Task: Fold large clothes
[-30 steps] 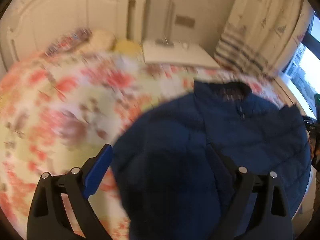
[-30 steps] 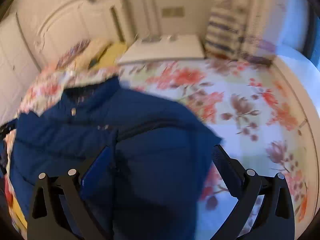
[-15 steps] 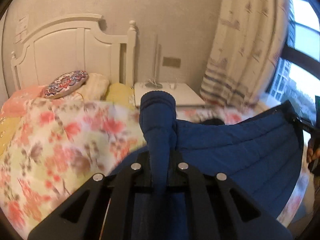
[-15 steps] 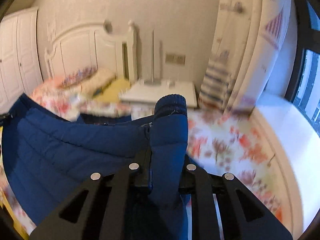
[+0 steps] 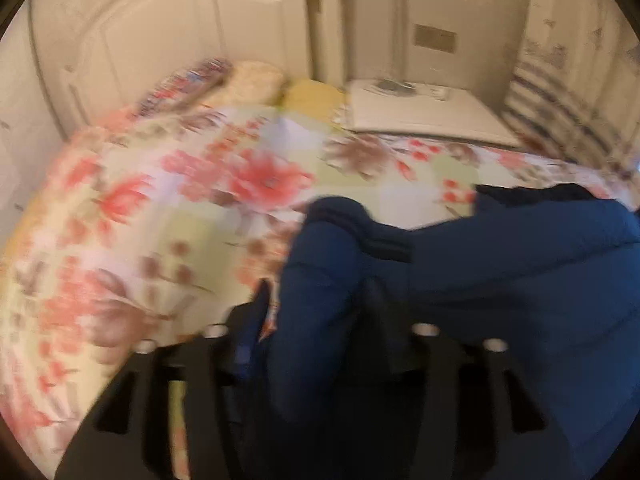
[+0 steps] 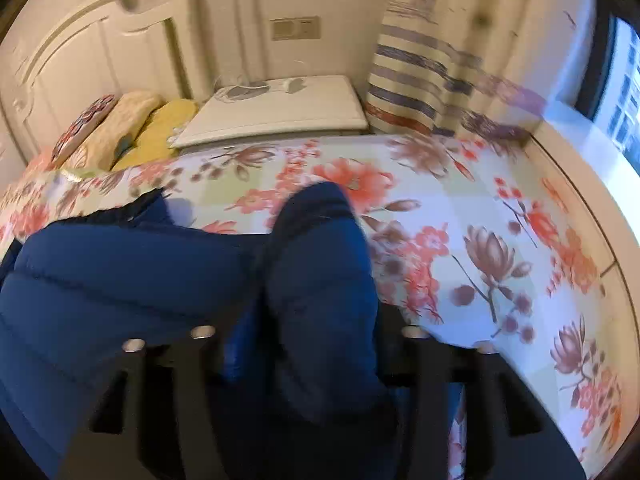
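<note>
A navy blue quilted puffer jacket (image 5: 500,272) lies on the floral bedspread (image 5: 160,200). My left gripper (image 5: 320,320) has a fold of the jacket between its fingers, with the jaws a little apart around the padded cloth. In the right wrist view the same jacket (image 6: 120,280) spreads to the left, and my right gripper (image 6: 316,320) has a thick fold of it between its fingers in the same way. The fingertips of both grippers are mostly hidden by cloth.
The bedspread (image 6: 480,240) covers the bed. A white headboard (image 5: 160,40), pillows (image 6: 128,128) and a white bedside table (image 6: 280,108) stand at the far end. A striped curtain (image 6: 420,80) and a window ledge (image 6: 580,152) are on the right.
Both grippers closed on the jacket, lifted it, and have now come down toward the bed. The jaws have loosened a little around the folds.
</note>
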{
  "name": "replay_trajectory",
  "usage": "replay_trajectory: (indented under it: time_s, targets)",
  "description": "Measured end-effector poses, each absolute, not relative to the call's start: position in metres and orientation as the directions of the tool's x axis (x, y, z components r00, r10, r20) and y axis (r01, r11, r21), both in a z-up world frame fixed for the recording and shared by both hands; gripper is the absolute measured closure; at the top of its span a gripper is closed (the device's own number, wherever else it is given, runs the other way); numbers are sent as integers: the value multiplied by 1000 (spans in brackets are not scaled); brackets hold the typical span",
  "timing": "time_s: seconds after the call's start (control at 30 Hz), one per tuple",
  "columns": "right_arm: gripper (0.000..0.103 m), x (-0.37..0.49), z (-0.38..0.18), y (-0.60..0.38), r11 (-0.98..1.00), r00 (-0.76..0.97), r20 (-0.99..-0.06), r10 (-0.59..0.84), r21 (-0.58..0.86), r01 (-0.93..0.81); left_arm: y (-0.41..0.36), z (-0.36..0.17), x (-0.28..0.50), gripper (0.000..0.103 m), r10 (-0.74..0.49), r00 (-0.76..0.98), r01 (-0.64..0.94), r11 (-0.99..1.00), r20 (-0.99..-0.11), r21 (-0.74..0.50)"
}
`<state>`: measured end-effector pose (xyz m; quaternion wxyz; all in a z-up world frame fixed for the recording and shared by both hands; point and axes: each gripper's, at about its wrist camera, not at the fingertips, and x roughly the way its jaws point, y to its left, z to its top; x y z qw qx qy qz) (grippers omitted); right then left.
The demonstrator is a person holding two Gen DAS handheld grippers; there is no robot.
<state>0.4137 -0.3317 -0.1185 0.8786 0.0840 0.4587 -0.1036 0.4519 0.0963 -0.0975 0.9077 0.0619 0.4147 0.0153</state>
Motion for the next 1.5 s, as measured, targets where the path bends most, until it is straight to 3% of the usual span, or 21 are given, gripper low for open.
replay_trajectory:
  time_s: [0.03,0.17,0.27,0.37,0.43,0.57,0.67,0.83,0.97,1.1,1.13,1.17,1.2,1.27,1.33,1.43,1.5]
  targets:
    - [12,412,-117,-339,956,552,-828,-105,69,284,97,-97,451,30,105,661,12,989,-743,151]
    - [12,380,-92,-359,943,607,-793,52,239,231,120,-70,424,14,80,734,-5,994,-674,113]
    - [9,323,-68,-372,958,665,-742,84,243,150,161,-51,381,3,14,766,27,998,-643,54]
    - [9,263,-70,-381,981,667,-742,68,172,92,207,-56,329,3,-157,721,154,986,-675,-65]
    - [9,222,-84,-386,982,650,-755,87,175,71,230,-71,295,3,-193,695,182,979,-693,-90]
    - [9,173,-103,-382,979,652,-750,112,196,57,241,-101,246,3,-176,680,187,980,-712,-63]
    - [9,159,-102,-370,974,669,-729,142,222,36,233,-105,224,3,-143,733,160,987,-665,-36]
    - [9,152,-101,-329,985,658,-738,149,166,-36,209,-90,205,3,-189,771,172,981,-608,-87]
    - [9,158,-108,-306,997,642,-763,76,38,-73,184,-98,211,2,-85,757,170,983,-648,70]
    - [10,167,-109,-310,995,660,-745,97,63,-76,204,-103,236,2,-204,722,176,978,-661,-110]
    - [16,168,-109,-310,994,669,-736,104,60,-88,205,-104,241,8,-228,714,183,973,-662,-139]
    - [22,169,-109,-309,993,673,-731,113,59,-102,206,-107,247,27,-289,690,219,957,-664,-188]
    - [26,167,-108,-306,992,682,-722,121,56,-116,205,-109,250,31,-337,669,241,942,-663,-236]
    - [41,162,-107,-300,993,688,-718,106,37,-114,202,-108,246,66,-305,690,222,952,-657,-210]
    - [60,151,-104,-293,993,698,-710,92,17,-114,200,-104,233,81,-291,701,230,956,-651,-179]
    - [64,118,-102,-286,993,702,-706,98,20,-119,206,-97,198,90,-323,697,264,946,-640,-190]
    - [64,85,-99,-282,988,692,-710,129,34,-149,210,-93,173,90,-325,695,277,944,-642,-178]
